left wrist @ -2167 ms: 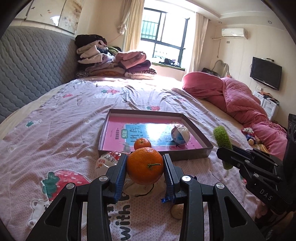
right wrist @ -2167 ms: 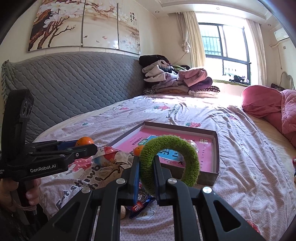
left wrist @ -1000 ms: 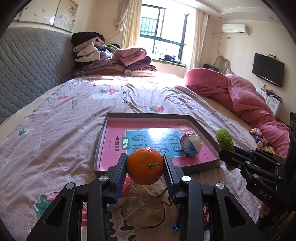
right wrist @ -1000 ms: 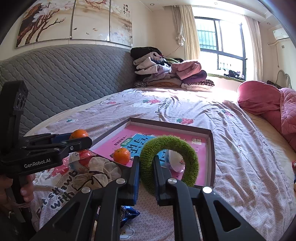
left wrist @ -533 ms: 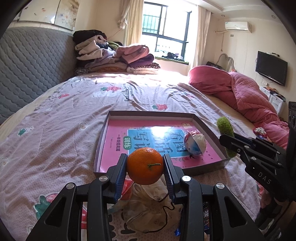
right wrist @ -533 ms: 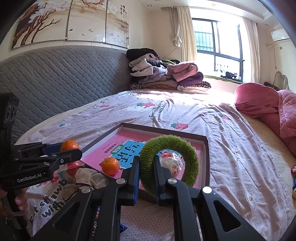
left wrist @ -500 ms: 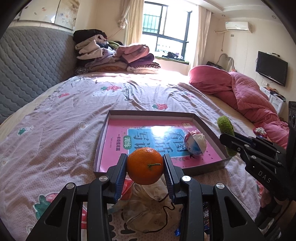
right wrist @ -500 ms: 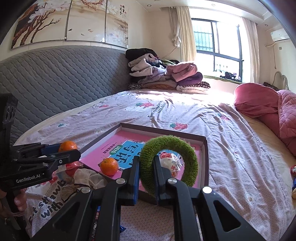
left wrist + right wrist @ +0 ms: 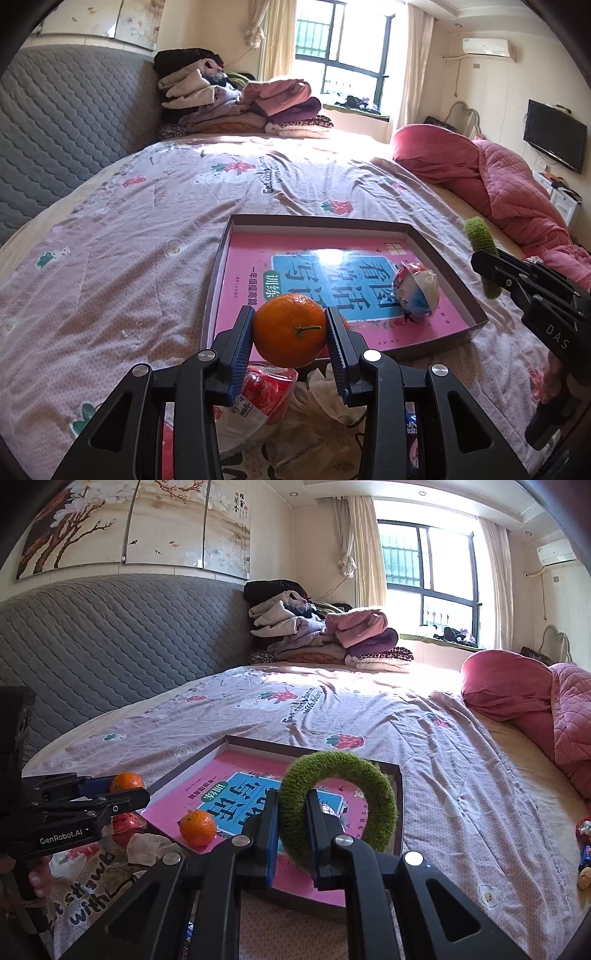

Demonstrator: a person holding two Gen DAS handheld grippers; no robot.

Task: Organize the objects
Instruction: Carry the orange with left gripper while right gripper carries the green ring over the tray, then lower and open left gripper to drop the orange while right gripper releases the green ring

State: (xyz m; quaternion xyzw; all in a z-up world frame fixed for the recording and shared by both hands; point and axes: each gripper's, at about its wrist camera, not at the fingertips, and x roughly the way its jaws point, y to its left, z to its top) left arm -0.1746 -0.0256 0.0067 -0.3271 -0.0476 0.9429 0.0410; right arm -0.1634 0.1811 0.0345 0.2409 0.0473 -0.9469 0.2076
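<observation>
My left gripper (image 9: 290,332) is shut on an orange (image 9: 289,329) and holds it above the near left corner of the shallow pink-lined box (image 9: 219,284) on the bed. My right gripper (image 9: 291,819) is shut on a fuzzy green ring (image 9: 373,786) and holds it over the box's near edge (image 9: 399,801). A second small orange (image 9: 197,827) and a wrapped snack ball (image 9: 416,293) lie inside the box. In the right wrist view the left gripper (image 9: 122,792) shows at the left with its orange (image 9: 126,781).
Snack packets, a red-capped bag (image 9: 267,387) and crumpled white wrapping (image 9: 325,387) lie on the sheet just before the box. A pink quilt (image 9: 517,192) fills the right side. Folded clothes (image 9: 243,107) are piled at the far end. A grey headboard (image 9: 110,646) runs along the left.
Both grippers have moved forward toward the box with their objects still held. The box now looks closer and the ring sits over its near edge.
</observation>
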